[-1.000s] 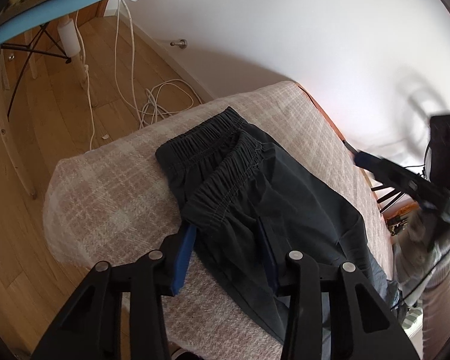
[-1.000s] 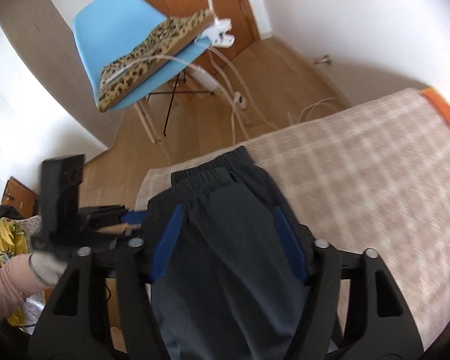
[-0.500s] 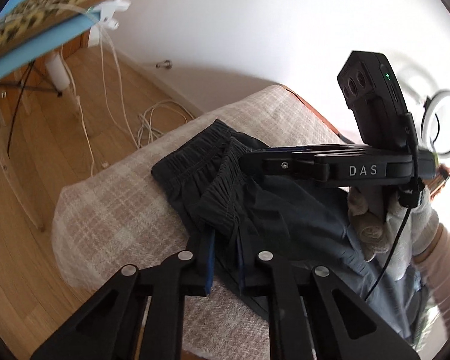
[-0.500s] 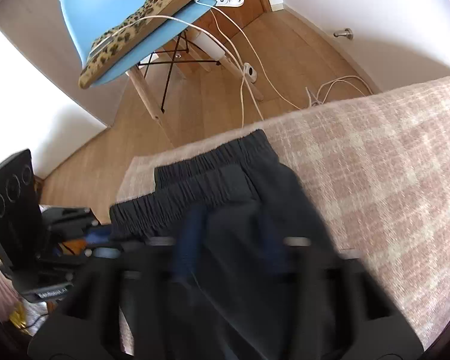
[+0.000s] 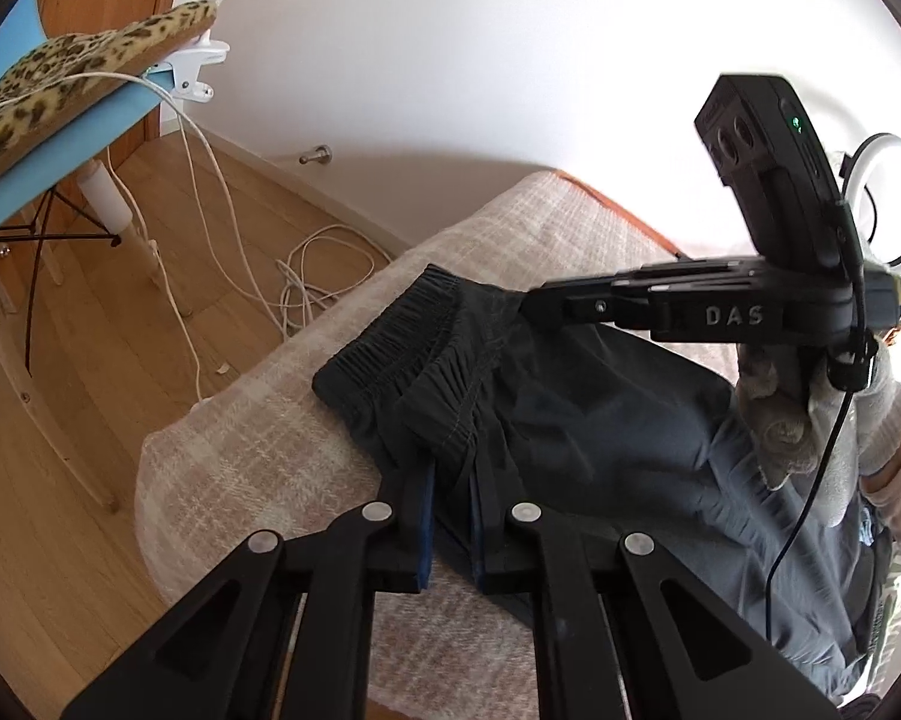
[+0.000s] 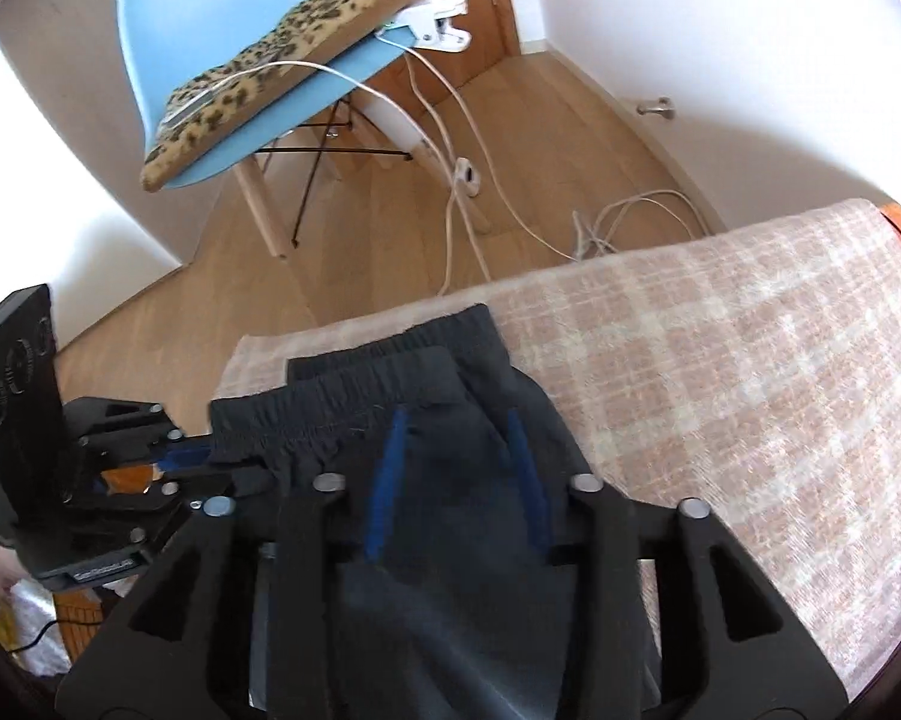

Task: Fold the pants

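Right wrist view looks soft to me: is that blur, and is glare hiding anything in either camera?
Right wrist view: its own fingers are smeared by motion as the jaws open over the dark pants; blanket and chair stay fairly sharp. Left wrist view: sharp, with the left gripper pinching the waistband; the white wall is blown out, and the ring light partly washes into it. Both show fisheye bending.

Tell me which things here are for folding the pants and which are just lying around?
For the job:
pants
left gripper, shut on the waistband
right gripper, jaws opening, pants between them
checked blanket under the pants

Just lying around:
blue chair
leopard cushion
white clip
white cables
ring light
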Motion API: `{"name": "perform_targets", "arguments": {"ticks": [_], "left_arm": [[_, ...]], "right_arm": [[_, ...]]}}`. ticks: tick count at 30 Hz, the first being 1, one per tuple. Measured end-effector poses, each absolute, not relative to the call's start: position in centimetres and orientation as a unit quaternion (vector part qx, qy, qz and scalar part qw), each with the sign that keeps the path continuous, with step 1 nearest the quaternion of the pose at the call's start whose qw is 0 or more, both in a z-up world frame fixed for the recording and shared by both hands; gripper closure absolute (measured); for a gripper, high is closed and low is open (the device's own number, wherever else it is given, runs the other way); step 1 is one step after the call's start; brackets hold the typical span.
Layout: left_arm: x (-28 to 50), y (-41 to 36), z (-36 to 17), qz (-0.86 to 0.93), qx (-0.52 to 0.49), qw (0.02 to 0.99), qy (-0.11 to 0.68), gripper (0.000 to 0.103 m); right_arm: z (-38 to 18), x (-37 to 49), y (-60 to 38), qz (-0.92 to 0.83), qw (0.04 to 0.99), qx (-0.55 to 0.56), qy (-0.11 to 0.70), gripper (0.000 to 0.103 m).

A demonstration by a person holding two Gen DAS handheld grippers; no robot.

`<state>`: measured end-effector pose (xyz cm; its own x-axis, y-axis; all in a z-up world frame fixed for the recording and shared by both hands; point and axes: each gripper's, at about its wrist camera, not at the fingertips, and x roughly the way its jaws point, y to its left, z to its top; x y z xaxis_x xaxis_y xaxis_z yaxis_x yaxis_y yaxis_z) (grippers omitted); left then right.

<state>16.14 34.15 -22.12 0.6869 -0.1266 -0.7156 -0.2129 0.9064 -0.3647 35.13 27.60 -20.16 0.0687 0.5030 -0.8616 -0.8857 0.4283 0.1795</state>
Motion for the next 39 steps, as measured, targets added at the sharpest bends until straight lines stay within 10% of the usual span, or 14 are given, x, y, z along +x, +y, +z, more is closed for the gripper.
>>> {"name": "perform_targets", "arguments": {"ticks": [4, 20, 26, 39], "left_arm": [[16.6, 34.5, -22.5, 0.028, -0.203, 0.892, 0.402, 0.097], [19.6, 36.2, -22.7, 0.038, -0.193, 0.886, 0.421, 0.097], [19.6, 36.4, -22.4, 0.041, -0.176, 0.884, 0.430, 0.096], [16.6, 34.0, -17.5, 0.042, -0.116, 0.887, 0.445, 0.062]], "right_arm": [[-21.0, 34.5, 27.7, 0.495, 0.690, -0.239, 0.472, 0.098], [-20.0, 36.1, 28.8, 0.451, 0.745, -0.232, 0.434, 0.100], [-16.5, 35.0, 24.3, 0.434, 0.775, -0.190, 0.419, 0.064], [-7.8, 25.6, 4.1, 0.370, 0.845, -0.096, 0.375, 0.039]]}}
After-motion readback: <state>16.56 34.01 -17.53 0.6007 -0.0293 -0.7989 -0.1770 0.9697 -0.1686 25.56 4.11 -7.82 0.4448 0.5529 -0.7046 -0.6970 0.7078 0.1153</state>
